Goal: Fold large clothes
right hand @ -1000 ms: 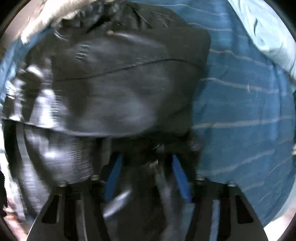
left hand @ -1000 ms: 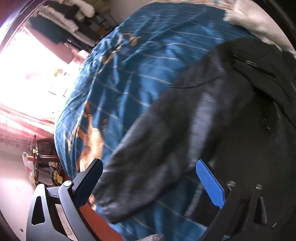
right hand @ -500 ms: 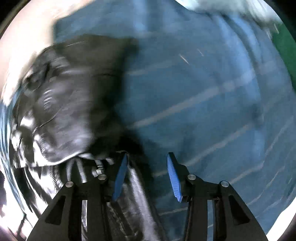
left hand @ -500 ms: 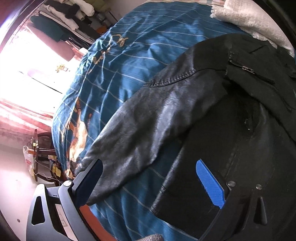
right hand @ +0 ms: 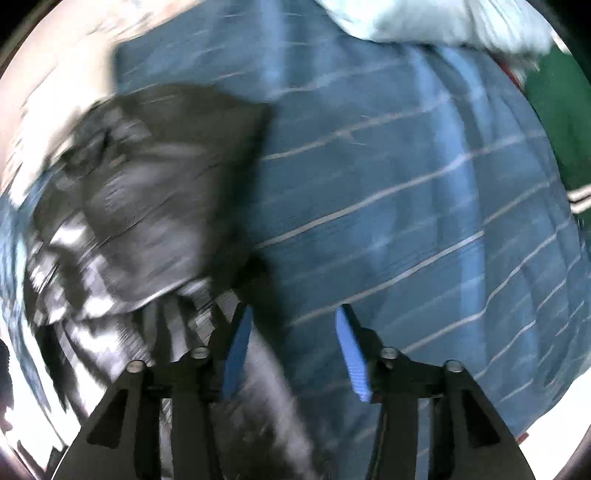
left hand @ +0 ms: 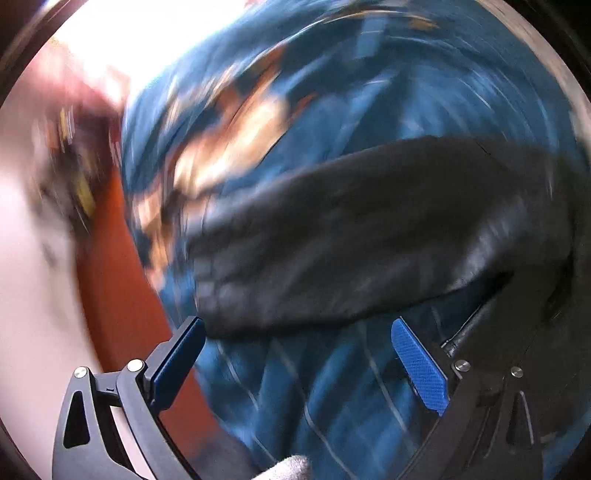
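Observation:
A black leather jacket lies on a blue striped bedspread [right hand: 406, 184]. In the left wrist view its sleeve [left hand: 351, 236] stretches across the middle, blurred, just beyond my left gripper [left hand: 297, 332], which is wide open and empty. In the right wrist view the jacket's body [right hand: 147, 192] fills the left half, blurred. My right gripper [right hand: 293, 325] is open and empty; its left finger is over the jacket's edge, its right finger over bare bedspread.
The bed's orange side [left hand: 118, 295] and pale floor [left hand: 29, 295] show at left in the left wrist view. A white pillow or cloth [right hand: 443, 22] lies at the bed's far end, with a green cloth [right hand: 557, 122] at right.
The left view has swung towards the sleeve and the bed's edge, with motion blur. The right gripper, earlier close around jacket fabric, now stands open beside the jacket.

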### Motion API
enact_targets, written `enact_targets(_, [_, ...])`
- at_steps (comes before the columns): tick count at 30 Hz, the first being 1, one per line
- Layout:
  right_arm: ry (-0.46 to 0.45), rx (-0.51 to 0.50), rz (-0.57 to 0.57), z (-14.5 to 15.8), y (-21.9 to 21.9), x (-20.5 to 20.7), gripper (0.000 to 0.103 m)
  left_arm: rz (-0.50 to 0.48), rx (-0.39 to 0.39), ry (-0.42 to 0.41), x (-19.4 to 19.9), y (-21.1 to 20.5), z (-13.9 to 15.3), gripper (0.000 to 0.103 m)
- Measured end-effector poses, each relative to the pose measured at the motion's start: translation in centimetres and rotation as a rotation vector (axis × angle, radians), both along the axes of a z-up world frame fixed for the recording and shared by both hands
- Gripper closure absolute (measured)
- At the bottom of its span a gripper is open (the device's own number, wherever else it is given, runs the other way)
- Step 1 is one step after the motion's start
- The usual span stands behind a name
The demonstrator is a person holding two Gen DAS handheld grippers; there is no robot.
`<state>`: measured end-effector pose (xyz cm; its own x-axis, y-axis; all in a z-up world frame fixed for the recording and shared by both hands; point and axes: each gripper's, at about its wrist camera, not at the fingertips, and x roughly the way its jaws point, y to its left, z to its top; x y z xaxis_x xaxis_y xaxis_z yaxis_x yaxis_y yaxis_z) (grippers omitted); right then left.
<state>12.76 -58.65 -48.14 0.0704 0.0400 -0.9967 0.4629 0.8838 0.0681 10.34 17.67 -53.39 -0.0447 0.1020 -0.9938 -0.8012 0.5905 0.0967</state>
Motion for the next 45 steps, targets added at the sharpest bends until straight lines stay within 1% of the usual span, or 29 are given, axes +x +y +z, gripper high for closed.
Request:
enact_targets(4, [0.008, 0.085, 0.109, 0.0, 4.3, 0.2, 0.051, 0.314, -0.221, -0.104, -5.3, 4.6, -3.3, 0.001])
enact_targets(6, [0.018, 0.110, 0.135, -0.7, 10.7, 2.6, 0.051, 0.447, -0.322, -0.180, -7.1, 5.9, -5.3, 0.004])
enact_targets(8, [0.015, 0.145, 0.149, -0.9, 13.9, 3.6, 0.051, 0.543, -0.370, -0.242, -8.0, 6.7, -6.7, 0.006])
enact_targets(10, [0.016, 0.155, 0.165, -1.5, 17.5, 4.3, 0.051, 0.606, -0.341, -0.248, -8.3, 7.6, -7.6, 0.016])
enact_targets(11, [0.017, 0.152, 0.172, -1.9, 21.6, 4.8, 0.051, 0.622, -0.311, -0.241, -8.2, 8.0, -7.6, 0.027])
enact_targets(12, [0.016, 0.150, 0.184, -2.3, 23.4, 5.6, 0.051, 0.621, -0.264, -0.232, -7.9, 8.5, -7.0, 0.036])
enact_targets(13, [0.017, 0.140, 0.199, -2.6, 24.9, 7.1, 0.051, 0.598, -0.213, -0.230, -7.3, 9.0, -6.1, 0.065])
enact_targets(14, [0.015, 0.129, 0.218, -2.9, 26.3, 7.8, 0.051, 0.538, -0.124, -0.207, -6.2, 9.5, -4.5, 0.090])
enact_targets(15, [0.006, 0.121, 0.245, -3.1, 27.6, 8.5, 0.051, 0.488, -0.071, -0.204, -5.3, 9.9, -3.3, 0.094])
enact_targets(17, [-0.013, 0.084, 0.308, -3.8, 30.7, 10.5, 0.050, 0.369, 0.045, -0.257, -3.1, 11.0, -0.2, 0.096])
enact_targets(19, [-0.072, 0.066, 0.388, -4.2, 34.6, 12.3, 0.044, 0.286, 0.102, -0.314, -1.2, 12.7, 1.9, 0.097])
enact_targets(21, [-0.129, 0.008, 0.499, -3.5, 37.6, 13.8, 0.038, 0.248, 0.123, -0.358, -0.2, 14.9, 2.4, 0.097])
enact_targets(22, [-0.157, -0.024, 0.565, -3.3, 39.3, 14.6, 0.034, 0.237, 0.113, -0.371, 0.6, 16.0, 2.3, 0.097])
enact_targets(25, [-0.207, -0.142, 0.732, -3.9, 44.1, 16.5, 0.033, 0.230, 0.051, -0.376, 3.2, 19.6, 0.0, 0.096])
enact_targets(28, [-0.149, -0.305, 0.879, -6.7, 47.9, 18.3, 0.033, 0.226, -0.032, -0.319, 4.6, 21.4, -3.4, 0.092])
enact_targets(30, [-0.124, -0.357, 0.917, -8.2, 49.6, 19.1, 0.036, 0.231, -0.063, -0.325, 4.8, 21.5, -3.7, 0.089])
enact_targets(31, [-0.129, -0.333, 0.919, -8.5, 50.4, 19.4, 0.060, 0.218, -0.061, -0.326, 4.8, 21.5, -3.4, 0.089])
enact_targets(32, [-0.137, -0.330, 0.922, -8.3, 50.9, 19.2, 0.085, 0.206, -0.058, -0.321, 4.9, 21.4, -3.2, 0.084])
enact_targets(33, [-0.162, -0.359, 0.935, -8.1, 52.2, 19.2, 0.099, 0.185, -0.051, -0.312, 4.9, 21.3, -2.8, 0.078])
enact_targets(34, [-0.207, -0.364, 0.955, -7.3, 53.1, 18.7, 0.103, 0.174, -0.059, -0.314, 4.8, 21.3, -2.5, 0.060])
enact_targets(35, [-0.232, -0.355, 0.964, -6.9, 53.8, 18.5, 0.103, 0.180, -0.078, -0.325, 4.3, 21.2, -2.1, 0.037])
enact_targets(36, [-0.267, -0.347, 0.981, -6.1, 54.7, 18.1, 0.103, 0.197, -0.087, -0.328, 3.6, 21.3, -1.9, 0.028])
enact_targets(37, [-0.291, -0.349, 1.007, -5.4, 55.6, 17.7, 0.103, 0.211, -0.089, -0.325, 3.1, 21.2, -1.6, 0.025])
enact_targets(40, [-0.308, -0.426, 1.021, -4.7, 58.2, 18.3, 0.103, 0.244, -0.091, -0.298, 1.4, 20.7, -0.3, 0.025])
enact_targets(41, [-0.290, -0.509, 1.044, -4.7, 58.2, 18.2, 0.100, 0.247, -0.081, -0.291, 0.9, 20.6, -0.1, 0.025])
enact_targets(42, [-0.276, -0.559, 1.067, -5.0, 58.6, 18.1, 0.095, 0.239, -0.045, -0.274, 0.4, 20.3, 0.8, 0.025])
enact_targets(43, [-0.260, -0.607, 1.097, -5.5, 58.3, 17.9, 0.080, 0.223, -0.012, -0.263, 0.1, 20.0, 1.2, 0.024])
enact_targets(44, [-0.250, -0.629, 1.105, -5.8, 58.6, 17.6, 0.066, 0.202, 0.017, -0.257, 0.0, 19.9, 1.3, 0.019])
enact_targets(45, [-0.227, -0.659, 1.115, -6.5, 58.2, 17.3, 0.063, 0.169, 0.053, -0.238, -0.1, 19.6, 1.5, 0.016])
